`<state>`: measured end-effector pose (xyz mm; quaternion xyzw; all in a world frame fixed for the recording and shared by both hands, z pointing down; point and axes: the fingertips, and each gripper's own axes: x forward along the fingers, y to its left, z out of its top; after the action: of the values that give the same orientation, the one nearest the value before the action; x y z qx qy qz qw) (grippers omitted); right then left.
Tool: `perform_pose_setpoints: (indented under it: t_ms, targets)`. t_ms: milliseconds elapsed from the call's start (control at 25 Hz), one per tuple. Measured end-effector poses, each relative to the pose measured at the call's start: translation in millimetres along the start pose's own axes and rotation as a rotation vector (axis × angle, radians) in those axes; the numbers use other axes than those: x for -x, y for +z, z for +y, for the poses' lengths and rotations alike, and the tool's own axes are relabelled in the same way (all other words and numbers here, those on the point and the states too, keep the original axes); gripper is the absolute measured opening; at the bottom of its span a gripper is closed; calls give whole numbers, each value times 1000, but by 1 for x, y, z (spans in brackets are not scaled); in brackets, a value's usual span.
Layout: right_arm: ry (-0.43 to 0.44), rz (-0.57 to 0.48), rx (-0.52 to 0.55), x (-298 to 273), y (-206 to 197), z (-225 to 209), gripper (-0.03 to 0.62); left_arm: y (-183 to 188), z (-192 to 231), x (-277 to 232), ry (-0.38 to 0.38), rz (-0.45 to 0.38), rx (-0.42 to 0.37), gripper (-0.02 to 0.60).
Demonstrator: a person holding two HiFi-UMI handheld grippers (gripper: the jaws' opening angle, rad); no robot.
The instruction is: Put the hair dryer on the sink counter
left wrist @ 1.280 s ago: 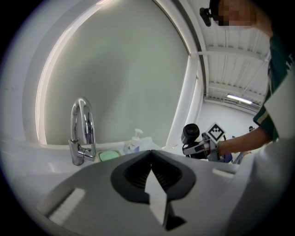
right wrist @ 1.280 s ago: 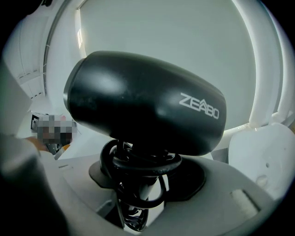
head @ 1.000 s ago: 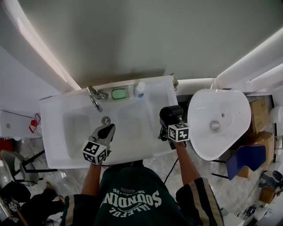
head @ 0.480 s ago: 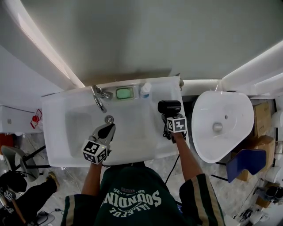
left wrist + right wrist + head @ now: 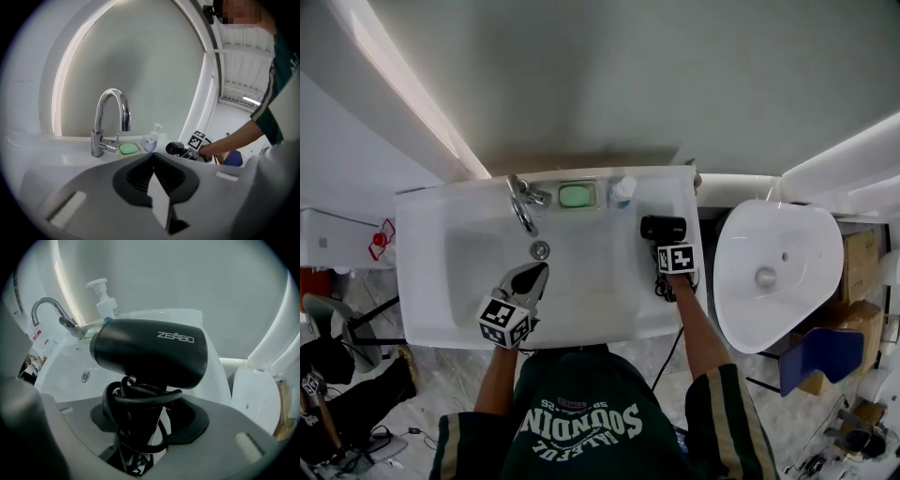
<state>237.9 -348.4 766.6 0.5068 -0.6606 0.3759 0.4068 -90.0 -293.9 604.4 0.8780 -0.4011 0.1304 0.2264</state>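
The black hair dryer (image 5: 150, 350) is gripped by the right gripper (image 5: 671, 251): the jaws are closed from both sides on its handle, round which the cord (image 5: 140, 398) is wound in several loops. The barrel is carried crosswise above the jaws, and white lettering is seen on its side. In the head view the dryer is found over the right end of the sink counter (image 5: 422, 309), well to the right of the faucet (image 5: 523, 199) and a little nearer the person (image 5: 581, 422) than the faucet is. Whether the dryer is touching the counter cannot be told from any view.

The left gripper (image 5: 534, 275) is held over the basin (image 5: 478, 272), nearer the person than the faucet and slightly to its right. Its jaws are brought together, and nothing is held between them. The drain (image 5: 540, 250) is seen between the faucet and this gripper's tips, just beyond the tips.

On the back ledge, a green soap dish (image 5: 577, 195) is set just to the right of the faucet. A pump bottle (image 5: 623, 190) is stood farther right, between the dish and the dryer's end of the counter. A white rounded fixture (image 5: 769, 272) is placed far to the right of the faucet, past the counter's end.
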Motion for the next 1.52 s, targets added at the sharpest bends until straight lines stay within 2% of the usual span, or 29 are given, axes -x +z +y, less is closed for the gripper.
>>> perform_pose_setpoints:
  t_ms: [640,880,1040,1160,1400,1480,1520]
  targets:
    - [-57,34,10,-3,-1,0,236,-7,10,18,35,-3,22,52]
    - [-78,-15,-31,4,1,-6,293,-6,17,25,49,-10,21,52]
    - [-88,-86,-53,18,9,-3,291,-4,16,27,50,-20,16,52]
    - [-91,-183,-66,39,24,2,291,-2,16,29,49,-27,10,52]
    - [-21,-363,-21,84,55,34,285,4,12,32,54,-51,-3,52]
    - [5,-399,-5,91,58,46,236,6,10,33,56,-57,-7,52]
    - [16,-416,-2,94,58,51,186,7,9,34,56,-60,-9,52]
